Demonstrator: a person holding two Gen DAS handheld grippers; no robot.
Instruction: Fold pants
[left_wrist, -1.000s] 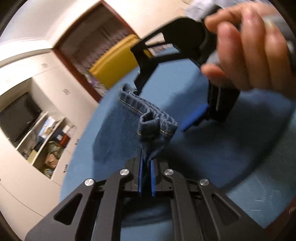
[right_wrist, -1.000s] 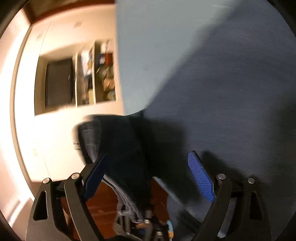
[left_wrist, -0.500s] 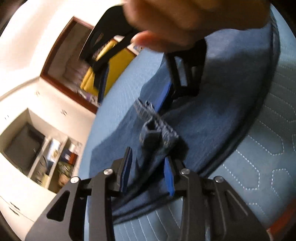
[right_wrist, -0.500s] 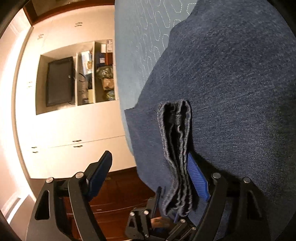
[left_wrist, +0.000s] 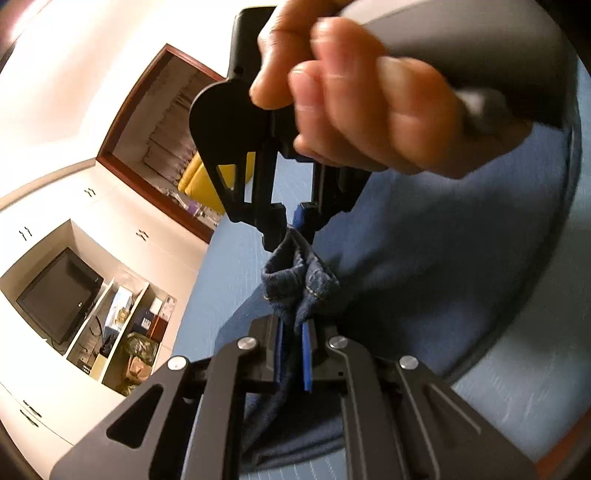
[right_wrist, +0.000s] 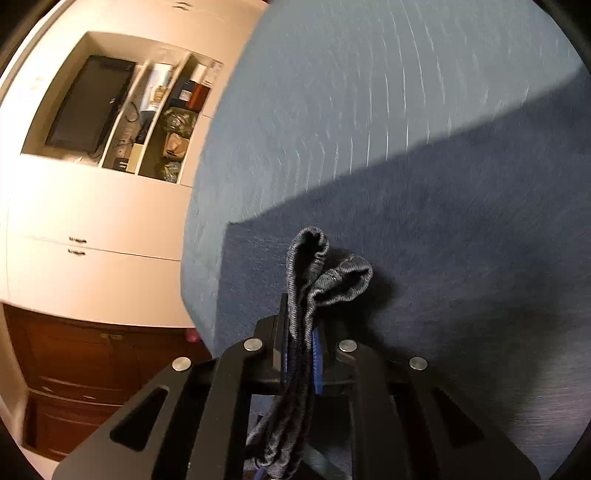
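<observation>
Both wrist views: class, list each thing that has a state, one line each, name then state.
Left tongs: shut on pants hem.
Right tongs: shut on pants hem.
Pants: spread on blue bedcover, hem bunched, lifted.
Television: off.

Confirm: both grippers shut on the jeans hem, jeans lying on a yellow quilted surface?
Not quite. The left gripper and right gripper are each shut on the jeans, but the quilted surface under them is light blue, not yellow; the right wrist view shows it.
</observation>
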